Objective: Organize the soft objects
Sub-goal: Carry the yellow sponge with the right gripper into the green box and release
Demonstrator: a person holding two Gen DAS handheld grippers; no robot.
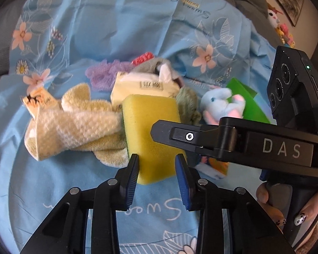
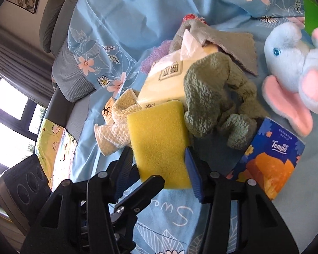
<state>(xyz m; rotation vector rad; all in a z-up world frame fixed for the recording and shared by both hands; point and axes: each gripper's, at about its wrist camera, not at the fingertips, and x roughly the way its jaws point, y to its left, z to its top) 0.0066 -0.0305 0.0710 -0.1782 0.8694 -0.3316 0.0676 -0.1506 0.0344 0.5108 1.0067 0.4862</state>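
A yellow sponge (image 1: pixel 150 122) (image 2: pixel 159 139) lies on the blue floral sheet (image 1: pixel 116 31) at the front of a heap of soft things. My left gripper (image 1: pixel 156 163) is shut on its near end, both blue pads pressing into the foam. My right gripper (image 2: pixel 158 154) is also shut on the sponge, one pad on each long side. In the left wrist view one of its fingers (image 1: pixel 165 135) reaches across the sponge from the right. In the right wrist view a left finger (image 2: pixel 150 182) shows at the sponge's near edge.
Around the sponge lie a cream towel (image 1: pixel 74 127), a cream tissue pack (image 2: pixel 165 80), a green knitted cloth (image 2: pixel 212 97), a grey cloth (image 2: pixel 233 44) and a purple cloth (image 1: pixel 101 76). A blue elephant plush (image 2: pixel 292 74) and a Tempo tissue box (image 2: pixel 271 160) sit right. A hand (image 1: pixel 286 211) holds the right gripper.
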